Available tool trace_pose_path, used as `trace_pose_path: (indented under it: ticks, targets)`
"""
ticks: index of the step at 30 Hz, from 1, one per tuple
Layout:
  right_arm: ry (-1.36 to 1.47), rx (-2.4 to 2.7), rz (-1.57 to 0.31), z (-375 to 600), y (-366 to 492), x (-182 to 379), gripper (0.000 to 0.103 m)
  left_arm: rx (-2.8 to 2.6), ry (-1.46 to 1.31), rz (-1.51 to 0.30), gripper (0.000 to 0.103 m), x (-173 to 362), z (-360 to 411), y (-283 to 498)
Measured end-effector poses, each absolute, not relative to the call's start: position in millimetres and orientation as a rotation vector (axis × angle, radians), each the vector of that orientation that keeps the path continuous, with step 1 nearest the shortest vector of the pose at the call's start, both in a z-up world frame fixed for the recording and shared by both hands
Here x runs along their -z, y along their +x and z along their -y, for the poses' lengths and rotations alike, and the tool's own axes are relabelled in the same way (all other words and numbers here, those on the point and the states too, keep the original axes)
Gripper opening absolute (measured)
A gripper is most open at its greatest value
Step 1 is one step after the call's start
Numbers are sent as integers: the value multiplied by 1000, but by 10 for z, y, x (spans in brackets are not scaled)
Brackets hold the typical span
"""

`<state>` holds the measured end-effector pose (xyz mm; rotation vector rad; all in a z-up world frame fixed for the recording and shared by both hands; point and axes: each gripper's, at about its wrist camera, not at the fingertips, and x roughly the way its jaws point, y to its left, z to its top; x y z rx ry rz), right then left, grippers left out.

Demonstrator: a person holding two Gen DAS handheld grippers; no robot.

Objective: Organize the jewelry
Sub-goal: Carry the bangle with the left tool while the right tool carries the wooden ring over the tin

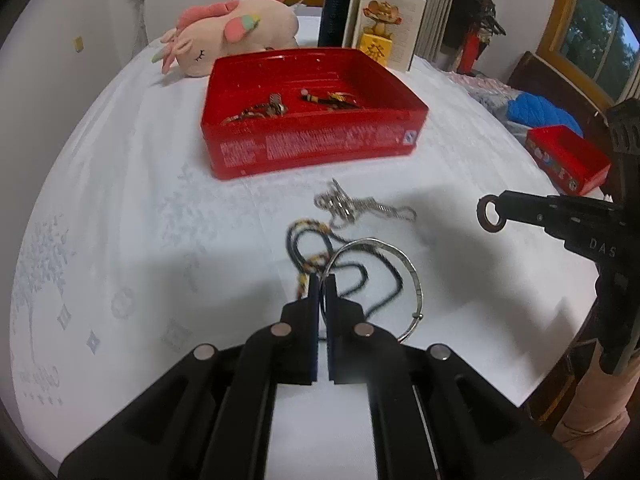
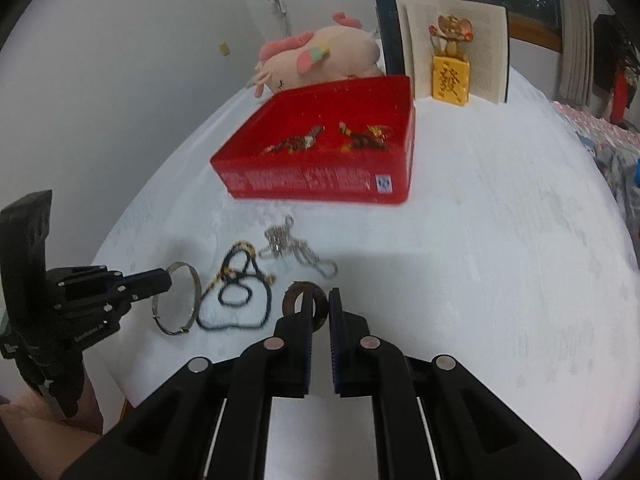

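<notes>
A red tin (image 1: 312, 148) (image 2: 320, 184) stands on the white cloth and holds two beaded pieces (image 1: 260, 110) (image 1: 328, 100). In front of it lie a silver chain (image 1: 352, 206) (image 2: 296, 250) and a dark beaded necklace (image 1: 308, 244) (image 2: 240, 292). My left gripper (image 1: 322, 280) (image 2: 170, 278) is shut on a silver bangle (image 1: 404, 264) (image 2: 194, 292). My right gripper (image 2: 320, 300) (image 1: 490, 214) is shut on a dark brown ring (image 2: 298, 302) (image 1: 491, 213), held above the cloth.
A pink plush unicorn (image 1: 228, 36) lies behind the tin. An open book (image 1: 384, 28) and a yellow figurine (image 1: 374, 46) stand at the back. A second red box (image 1: 568, 158) sits at the right table edge.
</notes>
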<state>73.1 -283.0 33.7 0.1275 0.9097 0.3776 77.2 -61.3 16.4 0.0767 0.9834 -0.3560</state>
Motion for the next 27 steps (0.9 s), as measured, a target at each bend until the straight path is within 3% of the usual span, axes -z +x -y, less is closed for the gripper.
trace_pose_path:
  ticks: [12,27]
  targets:
    - [129,-402,-870,2680,1406,-656,7,353,51,-948,2,-403,532,1310]
    - [153,-381,-899,2521,2128,-606,7,310,36,-936,2,-527,528,1968]
